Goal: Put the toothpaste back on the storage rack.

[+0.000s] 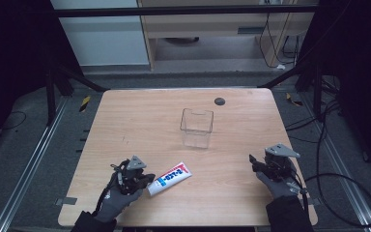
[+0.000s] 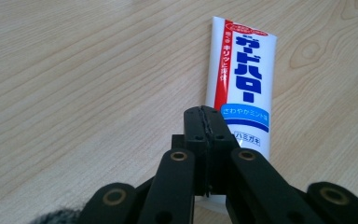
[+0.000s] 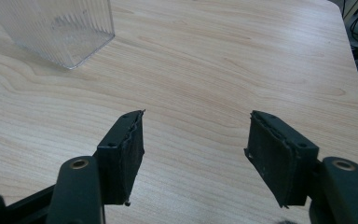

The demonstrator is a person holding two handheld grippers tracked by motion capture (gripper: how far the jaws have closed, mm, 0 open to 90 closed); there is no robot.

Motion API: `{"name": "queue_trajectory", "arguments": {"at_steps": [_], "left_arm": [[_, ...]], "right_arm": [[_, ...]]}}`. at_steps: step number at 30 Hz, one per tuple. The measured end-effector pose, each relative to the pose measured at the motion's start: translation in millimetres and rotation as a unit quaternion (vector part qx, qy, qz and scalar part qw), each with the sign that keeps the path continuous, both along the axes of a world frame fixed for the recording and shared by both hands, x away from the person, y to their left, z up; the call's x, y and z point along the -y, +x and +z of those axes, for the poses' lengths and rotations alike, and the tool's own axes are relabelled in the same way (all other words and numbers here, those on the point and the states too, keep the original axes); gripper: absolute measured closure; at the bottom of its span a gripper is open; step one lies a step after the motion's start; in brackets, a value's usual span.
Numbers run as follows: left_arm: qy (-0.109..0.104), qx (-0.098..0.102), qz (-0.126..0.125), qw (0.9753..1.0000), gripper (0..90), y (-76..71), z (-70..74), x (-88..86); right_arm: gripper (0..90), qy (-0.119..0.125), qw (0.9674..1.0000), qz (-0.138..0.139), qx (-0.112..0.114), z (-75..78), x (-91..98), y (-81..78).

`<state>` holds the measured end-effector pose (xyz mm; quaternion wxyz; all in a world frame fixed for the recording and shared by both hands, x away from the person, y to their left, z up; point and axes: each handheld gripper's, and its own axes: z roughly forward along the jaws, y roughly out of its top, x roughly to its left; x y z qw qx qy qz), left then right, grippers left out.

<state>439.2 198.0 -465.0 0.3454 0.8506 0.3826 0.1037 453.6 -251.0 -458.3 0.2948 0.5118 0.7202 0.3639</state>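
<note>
Item: toothpaste tube (image 1: 170, 178), white with a red stripe and blue Japanese lettering; a small box near its cap end reads "ハミガキ". It lies flat on your worktop (image 1: 140, 121) at about 7 o'clock from the clear plastic box (image 1: 196, 127).

Your left gripper (image 2: 205, 122): jaws fully closed, pads pressed together, empty, just above the tube's cap end.

Your right gripper (image 3: 193, 156): jaws wide apart, empty, at the worktop's 4 o'clock corner.
</note>
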Motion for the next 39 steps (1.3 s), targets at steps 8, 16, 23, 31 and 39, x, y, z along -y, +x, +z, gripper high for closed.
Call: {"name": "queue_trajectory", "arguments": {"at_steps": [8, 16, 23, 31, 39], "left_arm": [[0.002, -0.007, -0.007, 0.9999, 89.2, -2.9, -0.6, 1.0], [0.000, -0.011, -0.004, 0.9999, 85.2, -2.4, -1.0, 0.3], [-0.007, 0.005, 0.006, 0.9999, 72.6, 2.5, 10.7, -6.7], [-0.021, 0.031, 0.009, 0.9993, 59.7, 7.9, 41.7, -6.7], [-0.014, 0.035, -0.007, 0.9992, 50.3, 15.7, 59.3, 3.6]], "right_arm": [[36.0, 0.000, 1.0000, 0.000, -0.001, -0.3, 0.5, 0.1], [35.9, 0.000, 1.0000, 0.001, -0.001, -0.5, 0.9, 0.2], [35.9, 0.002, 1.0000, -0.004, -0.001, 0.0, 2.4, 0.4], [35.8, 0.005, 1.0000, -0.007, 0.002, 0.9, 5.4, 0.6], [35.8, 0.008, 0.9999, -0.010, 0.002, 1.1, 8.0, 0.9]]}}
